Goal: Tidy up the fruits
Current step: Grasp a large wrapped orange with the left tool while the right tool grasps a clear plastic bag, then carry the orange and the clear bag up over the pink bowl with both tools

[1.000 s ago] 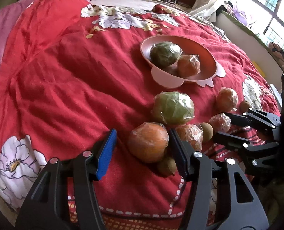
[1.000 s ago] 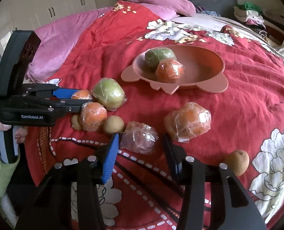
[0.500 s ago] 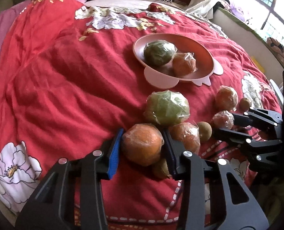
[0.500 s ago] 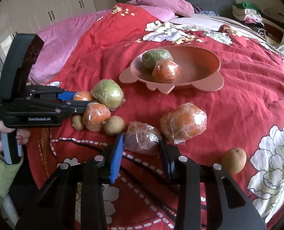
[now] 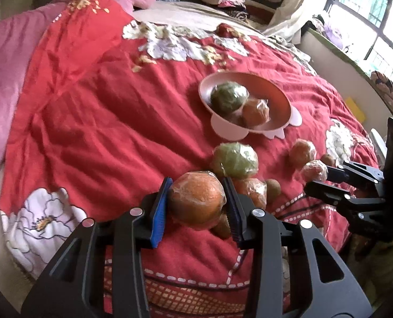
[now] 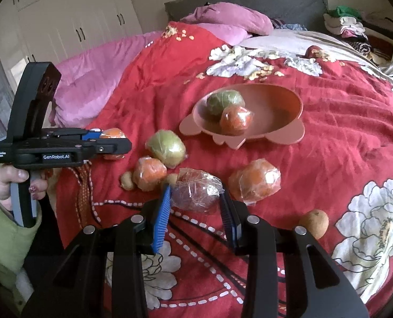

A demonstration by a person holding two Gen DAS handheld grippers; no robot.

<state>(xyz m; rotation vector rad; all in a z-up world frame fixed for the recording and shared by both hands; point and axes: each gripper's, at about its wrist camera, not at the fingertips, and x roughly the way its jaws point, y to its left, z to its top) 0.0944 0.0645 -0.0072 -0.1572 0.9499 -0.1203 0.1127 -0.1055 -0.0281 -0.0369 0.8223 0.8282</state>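
Left tongs (image 6: pixel 111 143), marked "GenRobot.AI", clamp a wrapped orange (image 5: pixel 196 201)

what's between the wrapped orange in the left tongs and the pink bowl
The wrapped green fruit on the blanket lies on the straight line from the wrapped orange in the left tongs to the pink bowl. Lifted over it, nothing else visible blocks the way.

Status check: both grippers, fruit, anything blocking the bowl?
Left gripper shut on wrapped orange, lifted. Right gripper shut on dark wrapped fruit. Pink bowl holds two fruits. Path to bowl looks open.
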